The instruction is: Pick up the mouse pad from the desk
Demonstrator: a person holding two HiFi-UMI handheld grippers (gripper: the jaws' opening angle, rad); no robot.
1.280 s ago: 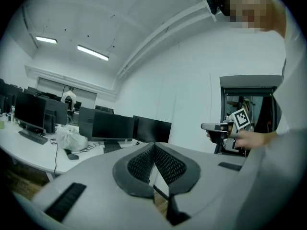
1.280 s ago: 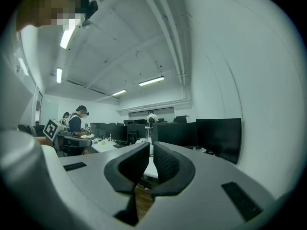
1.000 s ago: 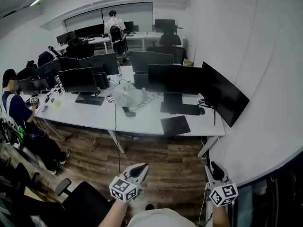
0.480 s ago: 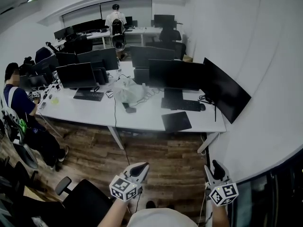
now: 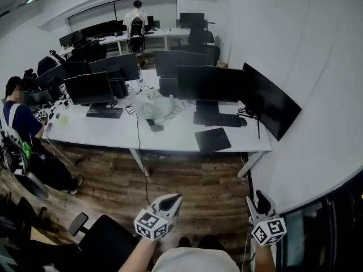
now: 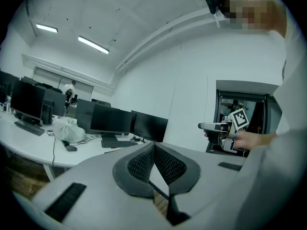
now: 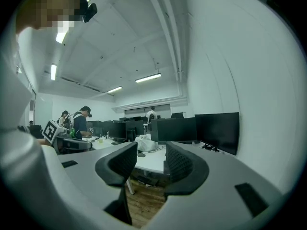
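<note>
The mouse pad (image 5: 212, 140) lies flat on the white desk (image 5: 176, 142), right of the middle of the head view, close to the desk's front edge, one corner turned toward the camera. Nothing touches it. Just behind it sits a dark keyboard (image 5: 218, 119) with a mouse (image 5: 243, 122) at its right end, and behind those stands a wide monitor (image 5: 211, 84). A second monitor (image 5: 270, 109) stands at an angle at the desk's right end. Left of the pad, near the picture's centre, a white plastic bag (image 5: 152, 106) rests among cables, with a small dark object (image 5: 156, 128) in front of it; what it is cannot be made out. Farther left are more monitors and a seated person (image 5: 16, 126) at the frame's left edge.

Both tongs are low in the head view, over the wooden floor (image 5: 187, 180) and well apart from the desk. The left gripper (image 5: 174, 198) is at bottom centre; in its own view its jaws (image 6: 153, 147) meet at the tips with nothing between them. The right gripper (image 5: 260, 200) is at bottom right; in its own view its jaws (image 7: 151, 159) stand moderately apart, and the gap holds nothing.
</note>
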